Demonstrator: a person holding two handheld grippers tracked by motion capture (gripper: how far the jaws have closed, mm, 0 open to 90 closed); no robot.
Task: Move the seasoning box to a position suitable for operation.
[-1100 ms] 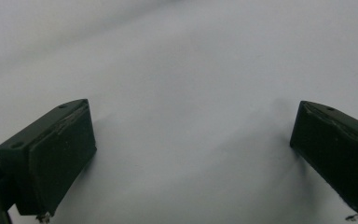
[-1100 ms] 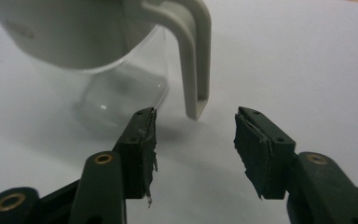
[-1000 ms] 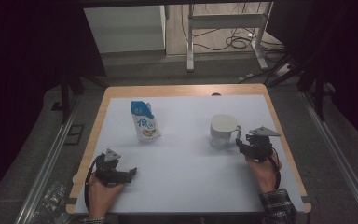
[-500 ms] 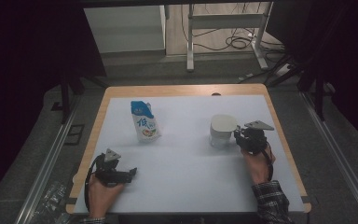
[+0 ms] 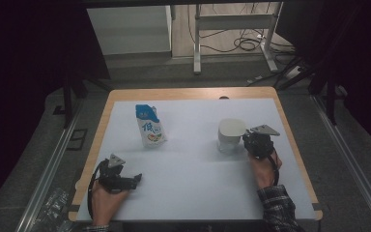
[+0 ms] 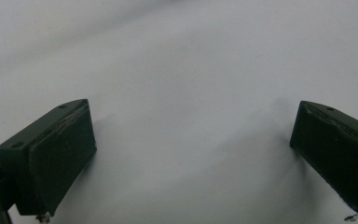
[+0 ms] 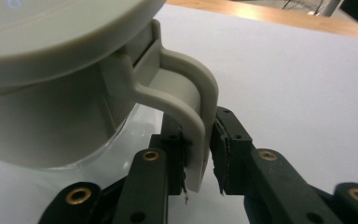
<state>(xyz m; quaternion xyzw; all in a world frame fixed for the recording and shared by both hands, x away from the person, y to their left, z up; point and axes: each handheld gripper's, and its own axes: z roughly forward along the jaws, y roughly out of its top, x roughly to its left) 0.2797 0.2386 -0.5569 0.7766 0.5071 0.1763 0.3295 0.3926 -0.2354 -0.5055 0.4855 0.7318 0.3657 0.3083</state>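
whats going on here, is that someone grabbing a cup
Yes. A person works at a white table with a gripper in each hand. The right gripper has just been closing its jaws around the handle of a lidded cup. The left gripper rests open, near a milk carton.

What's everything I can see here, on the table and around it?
Pale grey plastic jug with a lid and a looped handle: one, right half of the table; the handle sits between the right tongs' jaws.
White and blue carton-like pouch with printed characters: one, left half of the table, standing.
White sheet over a wooden-edged table: one, centre.
Clear crumpled plastic wrap: one, on the floor by the table's near left corner.
Grey metal frame with black cables: beyond the table.
Left tongs: one, black, near left, jaws wide apart above bare sheet.
Right tongs: one, black, jaws have just been closing on the jug handle.
Hands: two; checked sleeve on the right.
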